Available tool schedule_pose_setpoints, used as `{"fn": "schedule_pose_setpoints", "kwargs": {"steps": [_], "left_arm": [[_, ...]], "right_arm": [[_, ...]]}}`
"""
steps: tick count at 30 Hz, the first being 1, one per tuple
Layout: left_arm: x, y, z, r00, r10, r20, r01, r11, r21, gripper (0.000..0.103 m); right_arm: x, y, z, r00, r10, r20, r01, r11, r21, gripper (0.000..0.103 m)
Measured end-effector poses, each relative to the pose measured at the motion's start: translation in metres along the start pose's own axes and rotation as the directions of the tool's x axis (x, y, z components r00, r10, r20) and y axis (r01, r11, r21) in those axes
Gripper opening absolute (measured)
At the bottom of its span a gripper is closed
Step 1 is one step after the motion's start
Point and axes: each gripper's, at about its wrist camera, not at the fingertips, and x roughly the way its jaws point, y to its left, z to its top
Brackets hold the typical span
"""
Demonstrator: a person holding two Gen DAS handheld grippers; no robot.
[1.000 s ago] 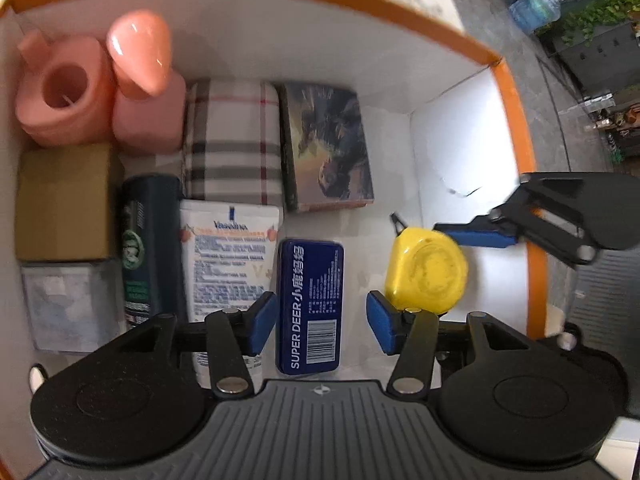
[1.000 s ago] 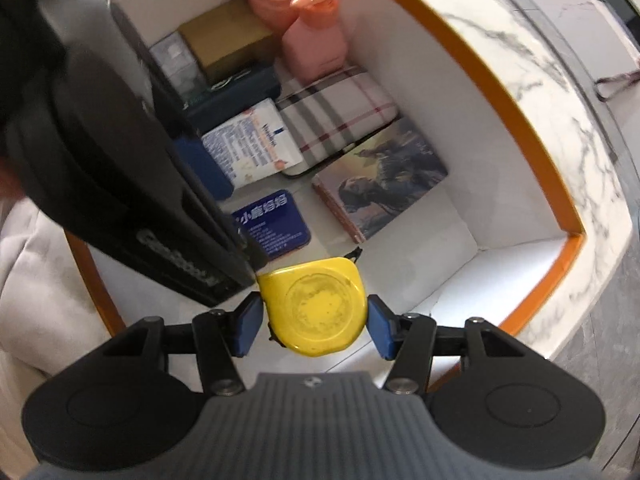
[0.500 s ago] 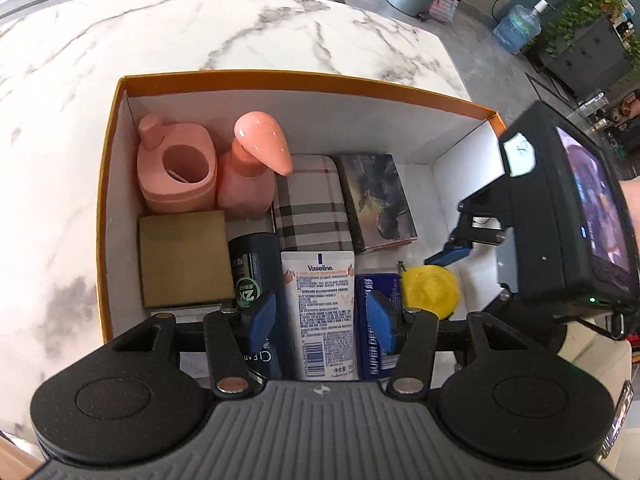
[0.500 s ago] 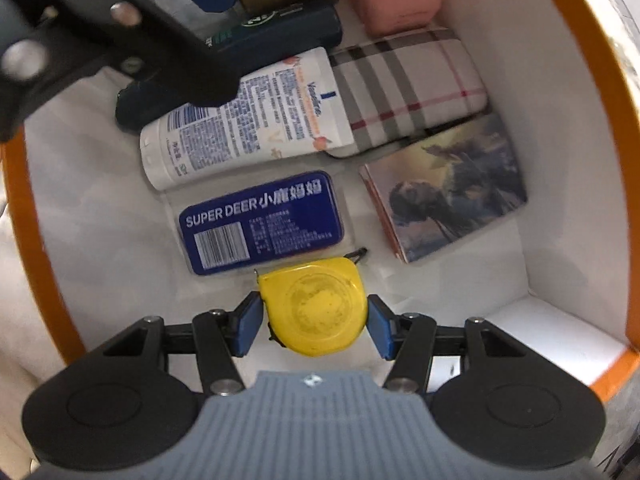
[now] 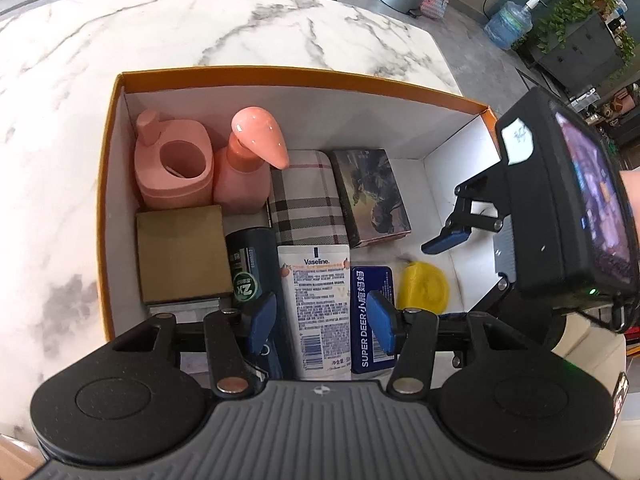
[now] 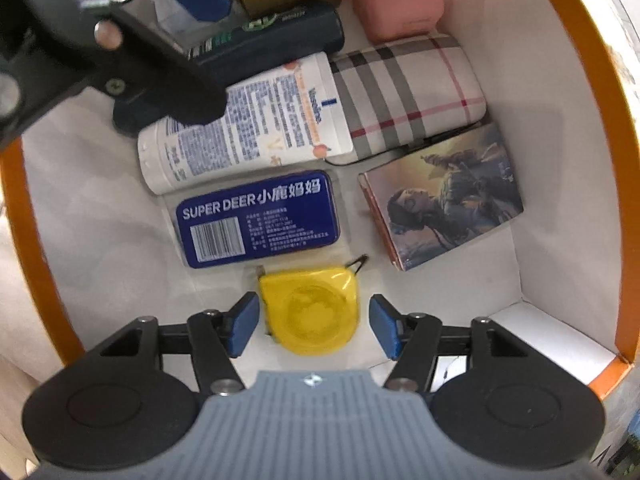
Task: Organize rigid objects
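Right wrist view: the right gripper (image 6: 314, 322) has just been opening — the yellow tape measure (image 6: 310, 312) it clamped a second ago now lies free between its pads on the floor of the orange box (image 6: 576, 80), beside the blue tin (image 6: 256, 220). Placement looks done. The left gripper (image 5: 322, 322) hangs half open, empty.

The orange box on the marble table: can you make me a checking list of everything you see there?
Surface: white marble table, bearing an orange-rimmed white cardboard box.
Job's things: yellow tape measure on the box floor beside the blue Super Deer tin; white Vaseline tube, plaid case, picture box, pink bottles.
Clutter: nothing seen.
Grippers: right gripper just opened, pads clear of the tape measure; left gripper open, empty.
Cables: nothing seen.
Surroundings: bin, plants, water jug.
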Motion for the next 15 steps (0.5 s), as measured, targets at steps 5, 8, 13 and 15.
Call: {"fn": "schedule_pose_setpoints", "kwargs": {"steps": [5, 8, 13, 15], "left_arm": [[-0.018, -0.003, -0.007, 0.999, 0.013, 0.033, -0.014, 1.0, 0.024, 0.061], [-0.033, -0.004, -0.013, 0.997, 0.022, 0.076, -0.025, 0.999, 0.04, 0.061], [-0.059, -0.006, -0.028, 0.986, 0.034, 0.164, -0.045, 0.997, 0.064, 0.061], [-0.069, -0.007, -0.035, 0.976, 0.03, 0.214, -0.049, 0.996, 0.081, 0.061]], "right_arm": [[-0.027, 0.006, -0.002, 0.997, -0.047, 0.061, 0.044, 0.998, 0.038, 0.063], [-0.057, 0.011, -0.009, 0.982, -0.078, 0.174, 0.052, 0.987, 0.151, 0.063], [-0.1, 0.035, -0.03, 0.91, -0.192, 0.368, 0.039, 0.922, 0.385, 0.063], [-0.111, 0.039, -0.034, 0.871, -0.254, 0.42, 0.027, 0.88, 0.475, 0.063]]}}
